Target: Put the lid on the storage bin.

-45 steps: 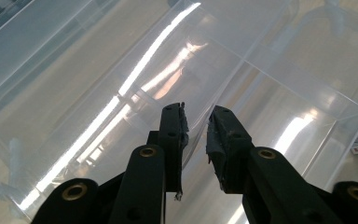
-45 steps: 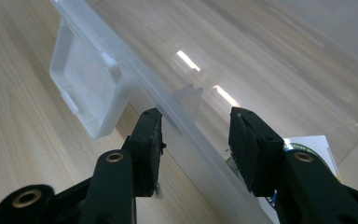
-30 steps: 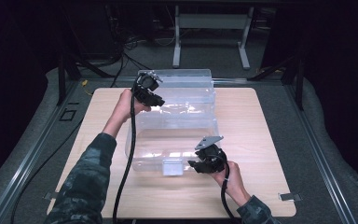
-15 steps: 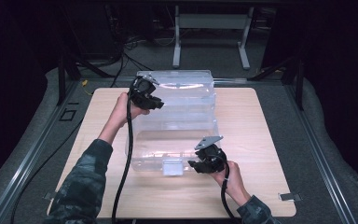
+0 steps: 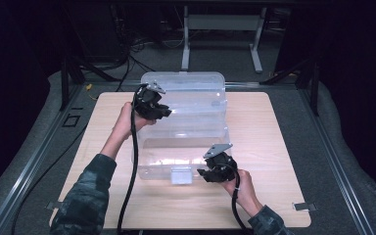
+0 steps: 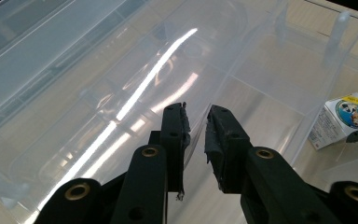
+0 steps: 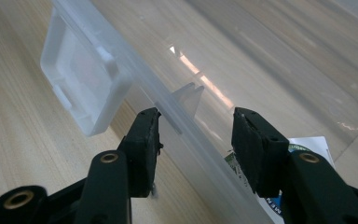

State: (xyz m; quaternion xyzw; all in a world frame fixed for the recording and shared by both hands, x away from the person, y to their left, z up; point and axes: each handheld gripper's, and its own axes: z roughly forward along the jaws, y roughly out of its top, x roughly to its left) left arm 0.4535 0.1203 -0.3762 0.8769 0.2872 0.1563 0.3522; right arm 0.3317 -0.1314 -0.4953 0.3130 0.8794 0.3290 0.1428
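Observation:
A clear plastic storage box (image 5: 149, 166) stands on the wooden table, and its clear lid (image 5: 196, 98) is raised and tilted over the back half. My left gripper (image 5: 164, 111) is at the lid's left side, shut on its thin clear edge (image 6: 196, 122). My right gripper (image 5: 203, 173) is at the box's front right, with the front rim (image 7: 172, 116) crossing between its jaws. Both pads (image 7: 144, 135) meet that rim. A small printed carton (image 6: 342, 119) lies inside the box, and its label (image 7: 307, 144) sits behind the right jaw.
A white latch (image 5: 181, 176) hangs at the middle of the box's front wall, just left of my right gripper. The table (image 5: 274, 147) has bare wood left, right and in front of the box. Metal frame legs and cables stand on the dark floor beyond.
My left gripper has moved a little toward the near side and the left, taking the lid's edge with it. The right gripper and the box have stayed put.

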